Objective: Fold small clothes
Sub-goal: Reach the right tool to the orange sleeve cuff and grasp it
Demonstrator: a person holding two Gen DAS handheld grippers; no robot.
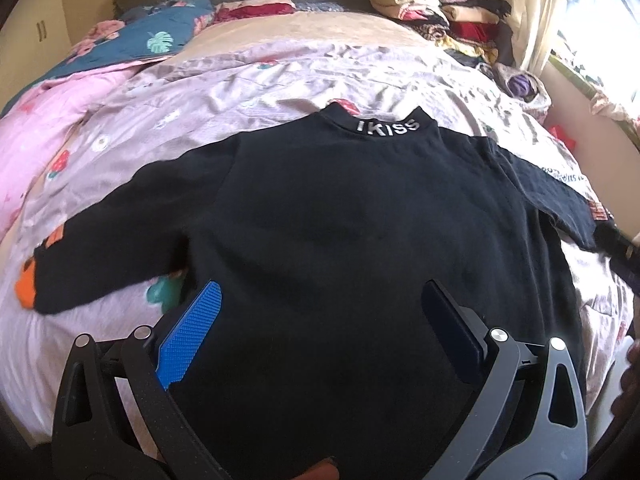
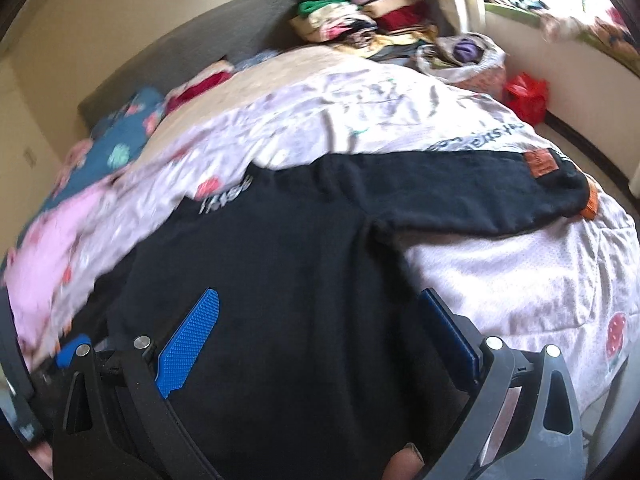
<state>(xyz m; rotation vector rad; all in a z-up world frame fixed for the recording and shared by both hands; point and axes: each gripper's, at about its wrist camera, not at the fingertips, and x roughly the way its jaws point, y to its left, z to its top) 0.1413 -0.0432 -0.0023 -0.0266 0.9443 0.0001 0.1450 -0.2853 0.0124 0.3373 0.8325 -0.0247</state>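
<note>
A small black long-sleeved top [image 1: 340, 216] lies flat on the bed, back up, with "IKISS" in white on its collar [image 1: 387, 127] at the far end. Both sleeves are spread out; the left sleeve [image 1: 100, 240] ends in an orange cuff, the right sleeve [image 2: 480, 192] carries an orange patch and cuff. My left gripper [image 1: 320, 304] hovers open over the lower part of the top, nothing between its blue pads. My right gripper [image 2: 320, 308] is open too, over the lower right part of the same top [image 2: 300, 280], empty.
The bed is covered by a wrinkled pale floral quilt [image 1: 200, 92], with a pink blanket [image 1: 44, 120] and a teal floral one [image 1: 160, 28] at the left. Stacks of folded clothes [image 1: 440, 8] sit at the far right corner. A red bag [image 2: 524, 96] lies beside the bed.
</note>
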